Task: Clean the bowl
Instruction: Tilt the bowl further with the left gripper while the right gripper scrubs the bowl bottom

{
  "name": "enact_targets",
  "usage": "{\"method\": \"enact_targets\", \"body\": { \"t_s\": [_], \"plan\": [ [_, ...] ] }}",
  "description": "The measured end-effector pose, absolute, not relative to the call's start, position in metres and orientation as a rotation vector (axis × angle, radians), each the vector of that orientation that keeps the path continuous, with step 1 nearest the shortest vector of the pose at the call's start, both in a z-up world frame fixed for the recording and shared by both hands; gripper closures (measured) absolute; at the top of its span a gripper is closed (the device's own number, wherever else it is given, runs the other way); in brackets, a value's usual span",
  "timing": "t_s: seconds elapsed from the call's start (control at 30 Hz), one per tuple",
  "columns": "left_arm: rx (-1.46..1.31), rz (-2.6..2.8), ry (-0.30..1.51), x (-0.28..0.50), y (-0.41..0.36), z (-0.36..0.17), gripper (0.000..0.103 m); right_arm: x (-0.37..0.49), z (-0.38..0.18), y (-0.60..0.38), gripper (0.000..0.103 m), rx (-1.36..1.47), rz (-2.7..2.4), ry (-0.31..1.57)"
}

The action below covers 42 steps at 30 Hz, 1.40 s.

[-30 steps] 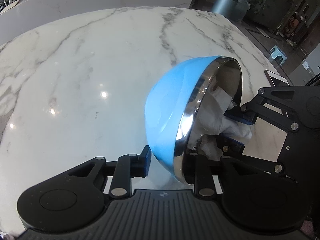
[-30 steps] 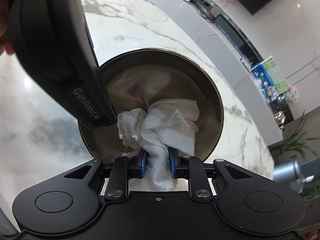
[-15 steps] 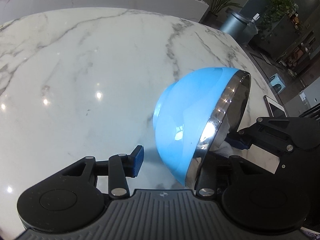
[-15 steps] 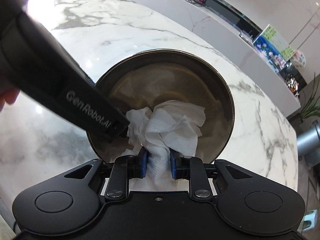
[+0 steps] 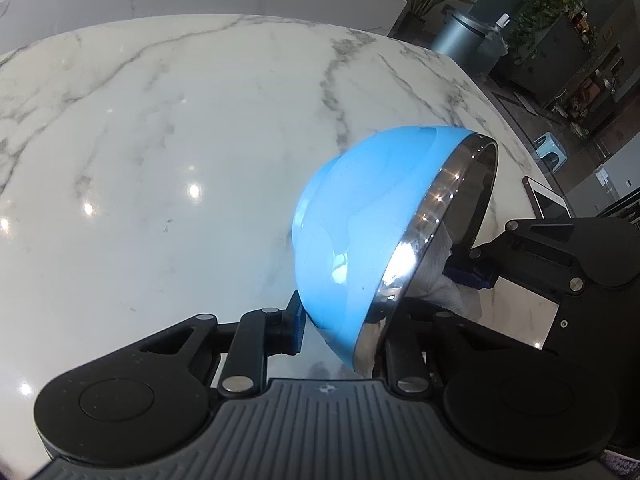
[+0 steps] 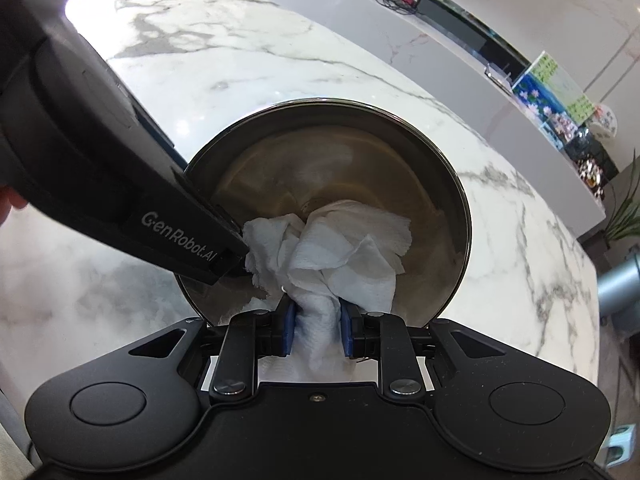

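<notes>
Wiping is in hand: the right gripper [image 6: 316,322] is pinching a paper towel [image 6: 340,248] inside the tilted bowl [image 5: 360,232], whose rim the left gripper [image 5: 340,320] is clamping; next, judging, sweeping along the steel wall ahead.

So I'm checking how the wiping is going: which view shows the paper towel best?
The right wrist view: the crumpled paper towel is spread inside the bowl, pinched by the right gripper. The left wrist view shows only a white sliver of it behind the bowl's rim, which the left gripper grips.
</notes>
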<state>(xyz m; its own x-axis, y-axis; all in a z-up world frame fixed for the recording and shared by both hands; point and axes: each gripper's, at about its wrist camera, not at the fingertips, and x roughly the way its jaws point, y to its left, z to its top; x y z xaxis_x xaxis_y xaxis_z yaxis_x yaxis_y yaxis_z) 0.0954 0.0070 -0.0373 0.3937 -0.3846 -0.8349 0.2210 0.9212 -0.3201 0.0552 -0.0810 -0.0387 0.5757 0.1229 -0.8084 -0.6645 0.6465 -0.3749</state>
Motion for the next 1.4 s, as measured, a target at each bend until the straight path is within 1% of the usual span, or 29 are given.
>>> {"method": "enact_targets", "body": {
  "t_s": [0.17,0.3,0.43,0.5,0.57,0.63,0.93,1.03,1.1,1.17,1.27,1.4],
  "plan": [
    [-0.128,-0.375,1.094,0.094,0.006,-0.034,0.085,0.041,-0.050,-0.071,0.084,-0.969,0.467,0.723],
    [-0.099,-0.367,1.094,0.093,0.006,-0.032,0.085,0.039,-0.052,-0.069,0.084,-1.025,0.454,0.681],
    [-0.070,-0.360,1.083,0.091,0.006,-0.029,0.085,0.042,-0.051,-0.070,0.084,-0.993,0.464,0.694],
    [-0.076,-0.355,1.076,0.090,0.007,-0.030,0.081,0.047,-0.049,-0.072,0.084,-0.956,0.467,0.714],
    [-0.099,-0.350,1.077,0.091,0.008,-0.031,0.074,0.054,-0.047,-0.074,0.084,-0.910,0.471,0.741],
    [-0.139,-0.350,1.072,0.091,0.010,-0.032,0.071,0.055,-0.045,-0.077,0.084,-0.855,0.472,0.771],
    [-0.267,-0.333,1.063,0.097,0.010,-0.040,0.070,0.063,-0.037,-0.095,0.083,-0.627,0.471,0.873],
    [-0.280,-0.330,1.061,0.098,0.008,-0.042,0.071,0.061,-0.035,-0.097,0.083,-0.577,0.470,0.891],
    [-0.289,-0.328,1.060,0.098,0.007,-0.044,0.074,0.060,-0.036,-0.097,0.083,-0.565,0.470,0.894],
    [-0.300,-0.329,1.065,0.099,0.008,-0.045,0.082,0.059,-0.036,-0.096,0.083,-0.564,0.474,0.893],
    [-0.302,-0.333,1.071,0.099,0.008,-0.045,0.090,0.058,-0.036,-0.095,0.083,-0.566,0.483,0.889],
    [-0.277,-0.340,1.075,0.098,0.008,-0.044,0.090,0.057,-0.037,-0.094,0.083,-0.571,0.490,0.887]
  ]
}}
